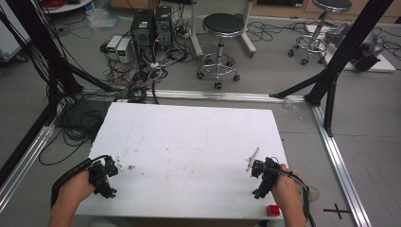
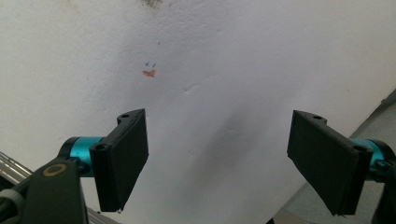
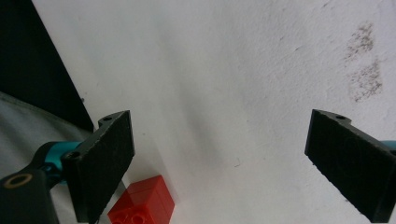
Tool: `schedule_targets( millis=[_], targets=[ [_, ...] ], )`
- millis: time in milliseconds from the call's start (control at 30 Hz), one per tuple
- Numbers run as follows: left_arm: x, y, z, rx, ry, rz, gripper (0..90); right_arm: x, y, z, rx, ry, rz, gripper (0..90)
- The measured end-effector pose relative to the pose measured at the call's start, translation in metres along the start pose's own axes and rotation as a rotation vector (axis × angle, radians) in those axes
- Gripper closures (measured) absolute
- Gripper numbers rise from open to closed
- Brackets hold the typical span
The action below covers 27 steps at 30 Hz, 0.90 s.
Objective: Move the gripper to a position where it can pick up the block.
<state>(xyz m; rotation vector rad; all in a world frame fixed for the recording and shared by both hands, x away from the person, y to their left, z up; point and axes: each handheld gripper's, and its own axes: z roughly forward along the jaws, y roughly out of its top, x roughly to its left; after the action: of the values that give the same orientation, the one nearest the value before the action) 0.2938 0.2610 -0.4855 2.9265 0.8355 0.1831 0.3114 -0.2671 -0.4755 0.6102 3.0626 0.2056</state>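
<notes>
- The surface (image 1: 189, 142) is white and matt, with a faintly grainy, foam-like texture; brown smudges and small dents mark it.
- The left gripper (image 2: 217, 163) has jaws faced with flat, matt black pads of fine rough grain, on glossy teal metal-looking collars.
- The right gripper (image 3: 219, 163) has the same dull black, slightly gritty jaws.
- The red brick (image 3: 142, 207) looks like smooth, glossy plastic with studs on top.
- The stool (image 1: 222, 26) has a dark matt seat on shiny chromed metal legs.
- The floor (image 1: 369, 118) is grey and dull, crossed by brushed metal rails.
</notes>
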Motion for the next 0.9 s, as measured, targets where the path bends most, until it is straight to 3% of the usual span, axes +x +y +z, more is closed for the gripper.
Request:
schedule_targets(
  millis=[100, 133, 633, 900],
  targets=[
    [0.000, 0.000, 0.000, 0.002, 0.004, 0.002, 20.8, 0.000, -0.002, -0.004, -0.022, 0.008, -0.014, 7.5],
    [0.000, 0.000, 0.000, 0.001, 0.004, 0.002, 20.7, 0.000, -0.004, -0.007, -0.025, 0.014, -0.041, 7.5],
    [-0.001, 0.000, 0.001, -0.004, 0.002, -0.002, 20.8, 0.006, -0.021, -0.023, -0.078, 0.025, -0.203, 7.5],
    [0.000, 0.000, 0.001, -0.007, 0.001, -0.002, 20.7, 0.011, -0.033, -0.031, -0.087, 0.009, -0.215, 7.5]
  ],
)
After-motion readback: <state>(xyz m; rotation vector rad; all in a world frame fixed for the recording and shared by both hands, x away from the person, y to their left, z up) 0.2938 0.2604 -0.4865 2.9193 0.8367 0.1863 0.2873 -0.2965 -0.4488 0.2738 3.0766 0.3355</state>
